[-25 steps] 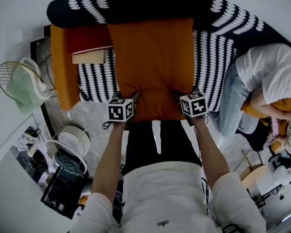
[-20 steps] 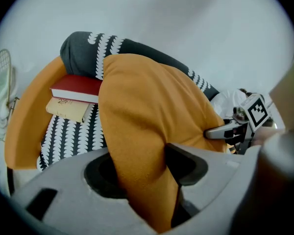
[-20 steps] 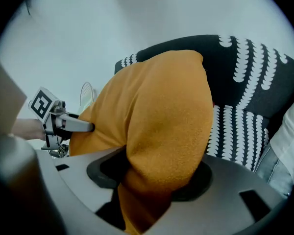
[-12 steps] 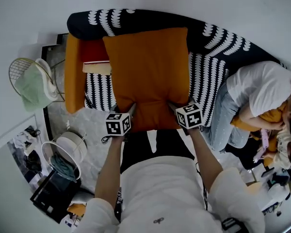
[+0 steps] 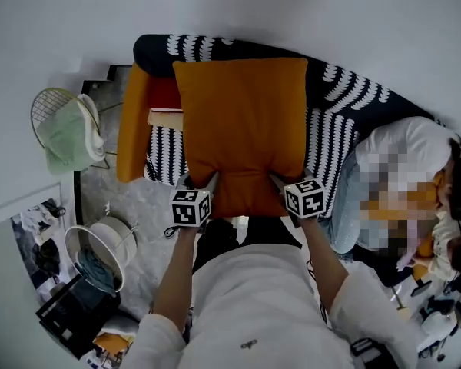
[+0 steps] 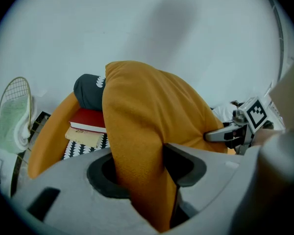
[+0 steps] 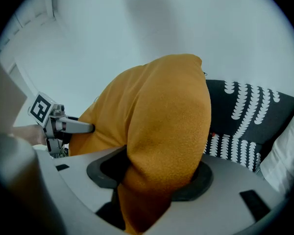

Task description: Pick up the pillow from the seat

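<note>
1. Pinching the near edge of the pillow (image 5: pixel 242 125), both tongs are clamped on cloth. The left tongs (image 5: pixel 209 181) have a fold squeezed between part-closed jaws, and the right tongs (image 5: pixel 276 180) bite a thicker bunch, their jaws set a little wider.
2. Compared with a second ago, the pillow has come up. Then its lower part sagged on the seat of the sofa (image 5: pixel 346 98); now it stands tall from the two grips. In both gripper views it rises against the bare wall (image 6: pixel 186 33), well above the sofa back.
3. To my eye the pillow is off the seat, or all but off, so the pick-up looks nearly done. What remains is carrying it clear.
4. Edges: the hold is only along the bottom edge, with the tongs well apart. The top edge is free, so the bulk may flop forward or back. The left fold looks thin and could slip first.
5. Room, left side: a book (image 5: pixel 166 118) lies on the seat beside an orange cushion (image 5: pixel 134 133), both near the pillow's left edge.
6. Room, right side: a seated person (image 5: pixel 403 152) is near, so there is little space to swing that way.
7. Room, elsewhere: the wall closes off the far side. Straight up, and back toward the holder's chest, looks open.
8. A fan (image 5: pixel 98 254) and a rack (image 5: pixel 61 129) stand by the sofa's left end.
</note>
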The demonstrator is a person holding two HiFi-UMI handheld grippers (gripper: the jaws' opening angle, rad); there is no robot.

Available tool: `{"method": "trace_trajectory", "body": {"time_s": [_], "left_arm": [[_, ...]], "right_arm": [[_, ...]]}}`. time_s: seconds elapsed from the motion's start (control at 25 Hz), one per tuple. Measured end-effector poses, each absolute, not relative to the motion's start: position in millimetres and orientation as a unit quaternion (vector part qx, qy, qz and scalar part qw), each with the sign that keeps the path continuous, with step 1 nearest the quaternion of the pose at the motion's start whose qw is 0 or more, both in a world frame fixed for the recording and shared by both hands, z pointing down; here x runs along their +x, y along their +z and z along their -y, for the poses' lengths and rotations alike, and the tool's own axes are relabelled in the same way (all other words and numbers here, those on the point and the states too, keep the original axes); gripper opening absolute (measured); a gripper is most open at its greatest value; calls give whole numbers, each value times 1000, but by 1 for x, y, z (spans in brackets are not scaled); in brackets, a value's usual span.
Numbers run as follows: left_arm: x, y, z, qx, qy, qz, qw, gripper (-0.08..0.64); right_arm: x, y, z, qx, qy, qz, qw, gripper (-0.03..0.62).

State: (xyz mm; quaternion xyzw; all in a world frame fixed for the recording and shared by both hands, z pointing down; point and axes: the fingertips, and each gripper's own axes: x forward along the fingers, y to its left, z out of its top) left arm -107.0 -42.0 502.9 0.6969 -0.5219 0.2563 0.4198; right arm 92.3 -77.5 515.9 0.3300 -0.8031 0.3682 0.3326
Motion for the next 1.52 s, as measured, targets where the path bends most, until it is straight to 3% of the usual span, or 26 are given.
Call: {"method": "trace_trajectory", "body": {"time_s": [1.52], "left_arm": [[-283, 378, -211, 762, 116, 558, 308, 218]], "right_arm": [[-80, 373, -174, 378, 212, 856, 282, 236]]}}
